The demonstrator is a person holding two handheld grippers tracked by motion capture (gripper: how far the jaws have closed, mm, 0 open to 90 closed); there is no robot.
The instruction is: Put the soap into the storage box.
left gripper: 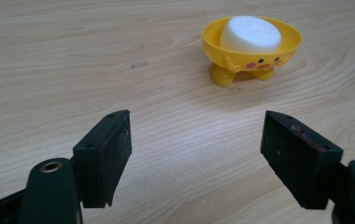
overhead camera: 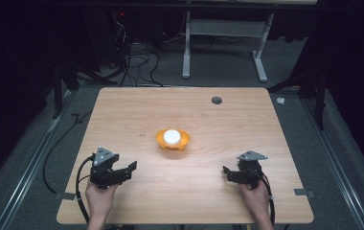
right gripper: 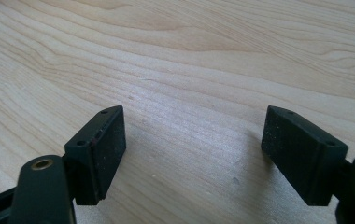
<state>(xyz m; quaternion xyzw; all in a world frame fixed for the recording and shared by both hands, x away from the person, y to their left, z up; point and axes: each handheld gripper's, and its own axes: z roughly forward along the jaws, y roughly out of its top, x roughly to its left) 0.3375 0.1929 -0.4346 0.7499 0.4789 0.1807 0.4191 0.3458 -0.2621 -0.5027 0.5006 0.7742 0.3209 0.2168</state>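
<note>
A white bar of soap (left gripper: 251, 33) sits in a yellow duck-faced soap dish (left gripper: 227, 58) at the middle of the tabletop (overhead camera: 137, 115). The left tool (overhead camera: 122, 171) lies near the dish on its left front side, jaws spread wide and empty; the right tool (overhead camera: 230, 173) lies off to the dish's right front, likewise agape. The soap is probably light, hard and slick, so pinching its flat sides seems safest. The dish looks like light plastic and may tip.

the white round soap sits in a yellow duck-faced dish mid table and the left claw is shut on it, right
Not quite. The left claw is open and apart from the white round soap in the yellow duck-faced dish; the left gripper view shows it.
</note>
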